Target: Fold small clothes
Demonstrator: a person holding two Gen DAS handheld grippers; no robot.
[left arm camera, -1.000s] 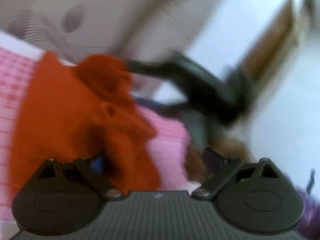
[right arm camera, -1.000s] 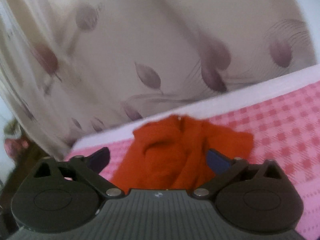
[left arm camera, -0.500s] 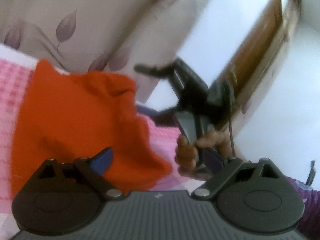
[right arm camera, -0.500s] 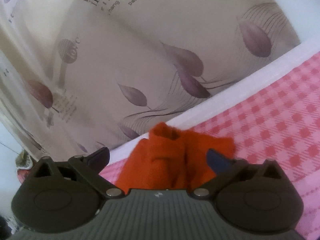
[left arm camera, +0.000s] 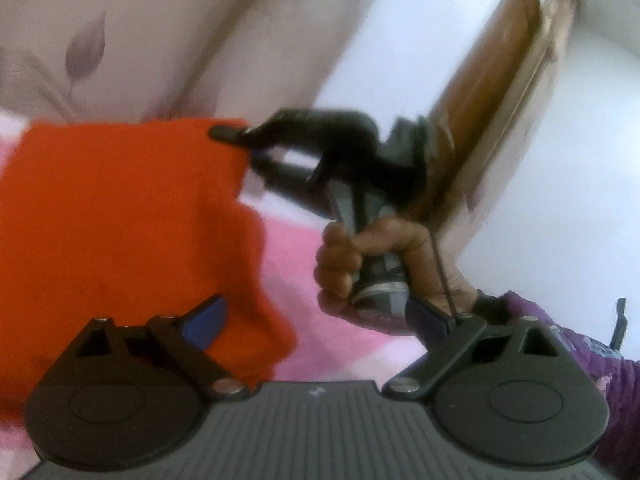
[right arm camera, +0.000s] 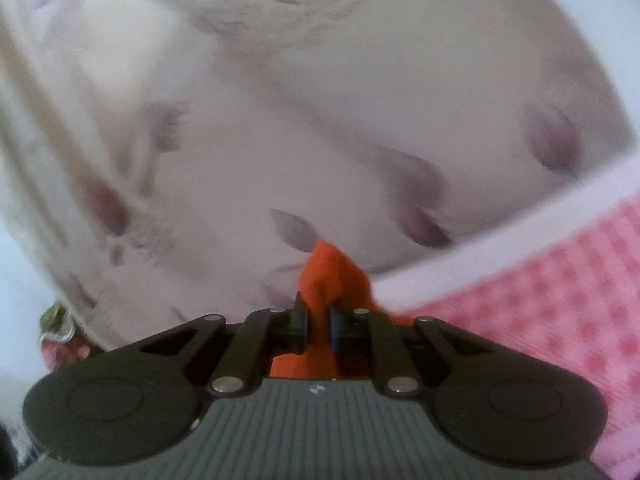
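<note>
Your right gripper point(right arm camera: 318, 326) clamps the orange garment's point(left arm camera: 120, 220) corner; your left gripper point(left arm camera: 316, 320) gapes wide. The garment lies on the pink checked bedspread point(right arm camera: 560, 280), curtain point(right arm camera: 280, 120) at twelve o'clock, wooden door point(left arm camera: 500, 100) at two.

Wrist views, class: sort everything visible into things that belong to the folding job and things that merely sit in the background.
Belonging to the job:
- orange knitted garment
- right gripper, shut on it
- left gripper, open
- pink checked bedsheet underneath

Background:
- cream leaf-print curtain
- brown wooden door
</note>
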